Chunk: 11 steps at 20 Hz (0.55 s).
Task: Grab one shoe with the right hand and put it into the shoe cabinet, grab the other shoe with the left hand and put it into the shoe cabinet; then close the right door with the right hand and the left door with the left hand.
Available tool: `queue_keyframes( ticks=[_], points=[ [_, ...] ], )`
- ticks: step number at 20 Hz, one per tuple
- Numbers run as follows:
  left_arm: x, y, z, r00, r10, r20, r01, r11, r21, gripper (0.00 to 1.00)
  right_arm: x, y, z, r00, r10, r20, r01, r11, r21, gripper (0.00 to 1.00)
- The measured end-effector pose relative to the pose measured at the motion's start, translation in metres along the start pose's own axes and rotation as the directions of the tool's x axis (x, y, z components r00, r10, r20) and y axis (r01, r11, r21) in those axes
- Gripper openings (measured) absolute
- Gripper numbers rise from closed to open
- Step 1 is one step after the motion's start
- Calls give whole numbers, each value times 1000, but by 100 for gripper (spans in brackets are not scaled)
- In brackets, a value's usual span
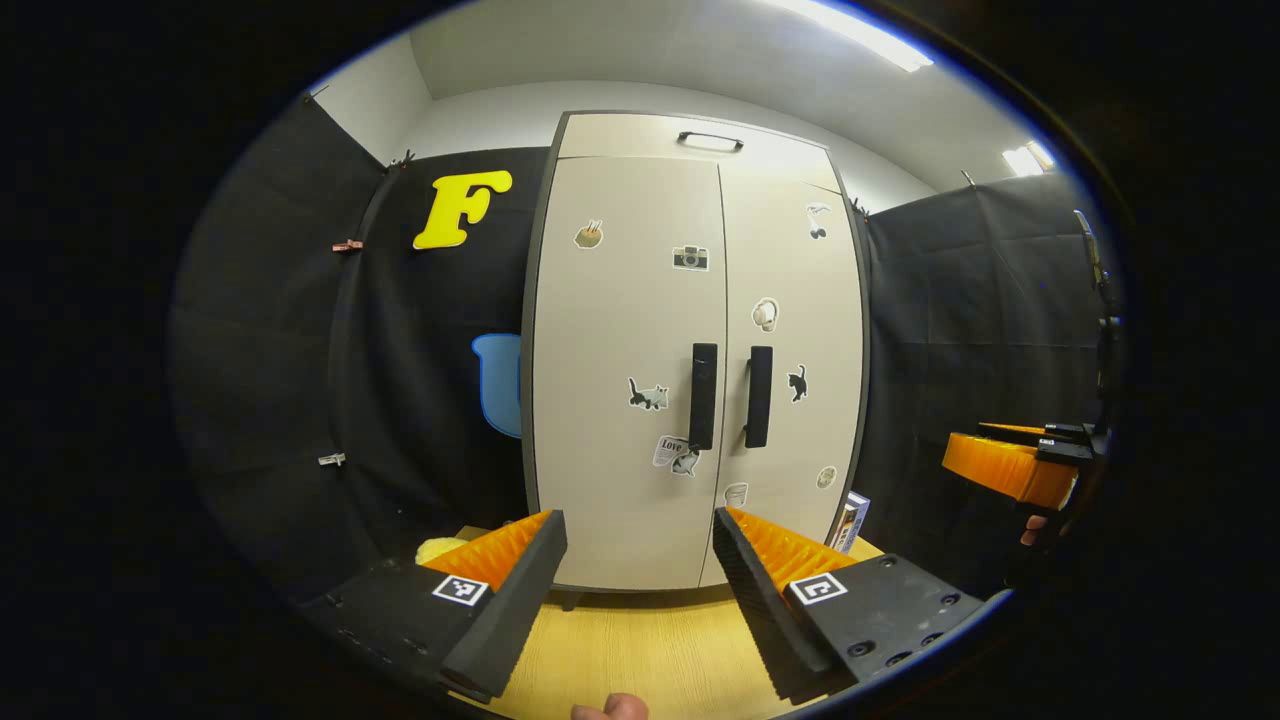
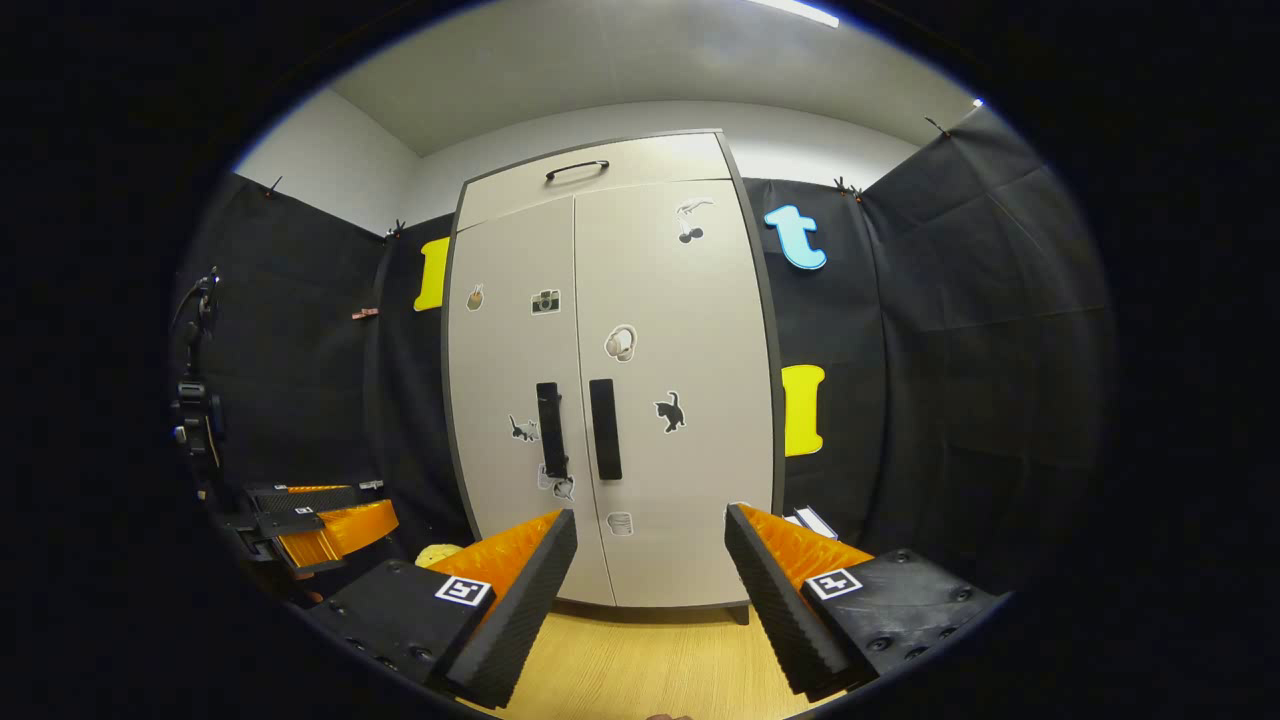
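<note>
- Straight ahead of both grippers stands the shoe cabinet, pale, upright on a wooden floor, with black cloth on the booth walls either side.
- Both of its doors are shut: the left door and right door meet at a thin middle seam, and their two black handles sit side by side at about mid height.
- Small stickers dot both doors (a camera, cats, a few others too small to tell), and a top panel above them carries a black pull handle.
- Shoes cannot be seen anywhere on the floor; whether they sit behind the shut doors cannot be told.
- Left gripper, in the left gripper view: its fingers are spread wide with nothing between them, clear of the cabinet and aimed at its lower front.
- Right gripper, in the right gripper view: likewise spread wide and holding nothing, apart from the cabinet.
- Far right in the left gripper view, the right gripper's orange and black body shows again, a hand beneath it.
- Low at the cabinet's left corner lies a small yellow thing, partly hidden; a small box leans at the right corner.
</note>
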<state>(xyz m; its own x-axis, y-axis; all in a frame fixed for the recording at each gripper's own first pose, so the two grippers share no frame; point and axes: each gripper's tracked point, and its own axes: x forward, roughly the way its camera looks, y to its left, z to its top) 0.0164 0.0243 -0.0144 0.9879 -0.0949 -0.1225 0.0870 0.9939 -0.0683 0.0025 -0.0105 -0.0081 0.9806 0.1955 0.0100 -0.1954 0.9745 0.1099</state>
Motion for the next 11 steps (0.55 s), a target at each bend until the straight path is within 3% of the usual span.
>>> queue_keyframes(
  ticks=[11],
  points=[
    [3,3,-1,1000,10,-3,-10,1000,0,93,6,-3,-6,1000,0,-3,0,1000,4,98]
  ],
)
